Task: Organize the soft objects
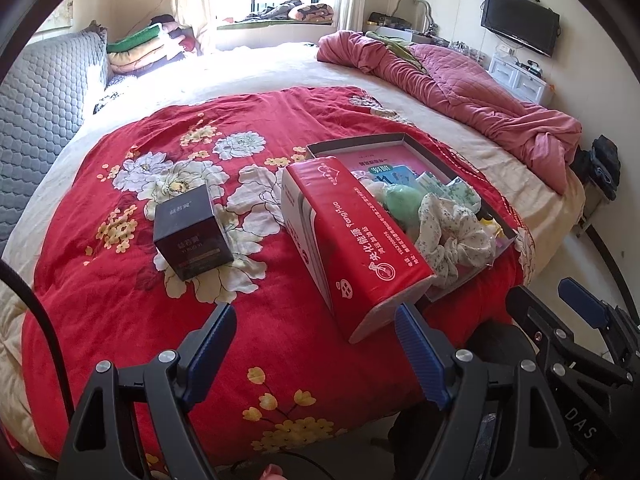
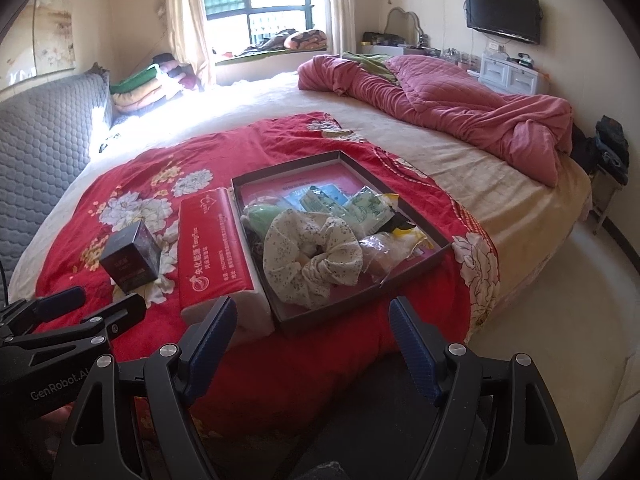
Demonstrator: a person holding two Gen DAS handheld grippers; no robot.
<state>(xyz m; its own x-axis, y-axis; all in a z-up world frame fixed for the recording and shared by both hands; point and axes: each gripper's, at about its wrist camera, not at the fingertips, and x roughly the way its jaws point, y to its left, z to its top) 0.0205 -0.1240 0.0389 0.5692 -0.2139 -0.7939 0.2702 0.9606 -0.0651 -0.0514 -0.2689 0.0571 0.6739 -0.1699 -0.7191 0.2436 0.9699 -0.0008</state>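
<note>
Just ahead of my right gripper [image 2: 310, 336], wide open and empty like my left gripper [image 1: 316, 344], the scrunchie [image 2: 308, 258] overhangs the tray [image 2: 416, 258] rim, so a careless grab could tip it out.

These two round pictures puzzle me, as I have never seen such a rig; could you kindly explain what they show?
A person holds a two-finger tool in each hand, and each tool carries a fisheye camera looking along its fingers. One picture is from the left tool, the other from the right tool. Both are open and hold nothing. On the red blanket on a bed lie a dark box, a red tissue pack and a tray holding a floral scrunchie and small packets.
</note>
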